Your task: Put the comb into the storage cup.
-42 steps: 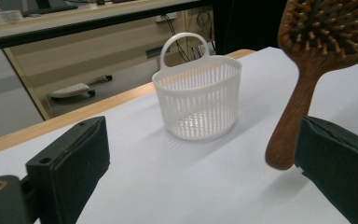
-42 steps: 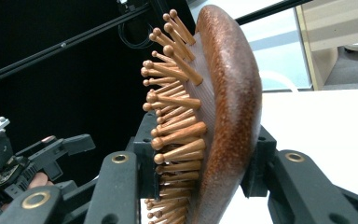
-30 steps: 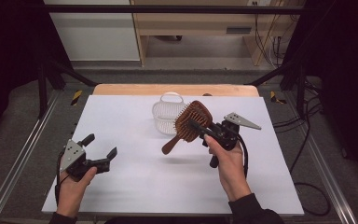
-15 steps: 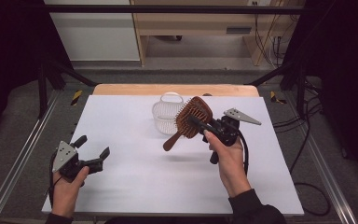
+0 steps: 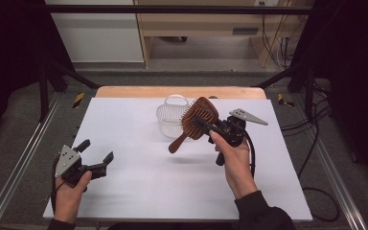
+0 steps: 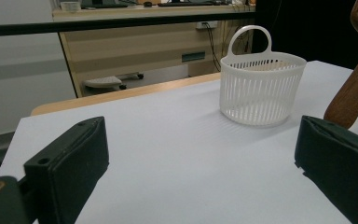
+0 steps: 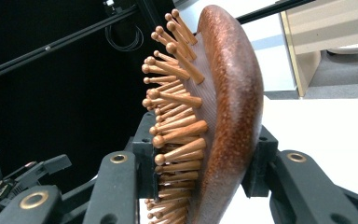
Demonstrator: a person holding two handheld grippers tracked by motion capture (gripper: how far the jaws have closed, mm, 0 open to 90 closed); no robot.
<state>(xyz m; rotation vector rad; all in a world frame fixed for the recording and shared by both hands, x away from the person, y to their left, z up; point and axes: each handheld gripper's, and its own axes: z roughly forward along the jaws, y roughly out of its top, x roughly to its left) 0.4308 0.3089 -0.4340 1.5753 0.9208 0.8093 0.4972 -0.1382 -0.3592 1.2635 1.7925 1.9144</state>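
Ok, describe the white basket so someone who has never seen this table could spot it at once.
On the white table, look toward the far edge, near the middle. The basket stands there upright: small, white, slatted plastic, with a loop handle at its far rim. Unlike the brown wooden hairbrush held up beside it, it rests on the table.

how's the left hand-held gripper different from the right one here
The left hand-held gripper has its jaws wide apart with nothing between them; the right hand-held gripper is shut on the head of the wooden hairbrush. The left one sits low near the table's front left edge; the right one is raised beside the white basket. Both are black, each held in one hand, and carry a grey three-cornered plate.
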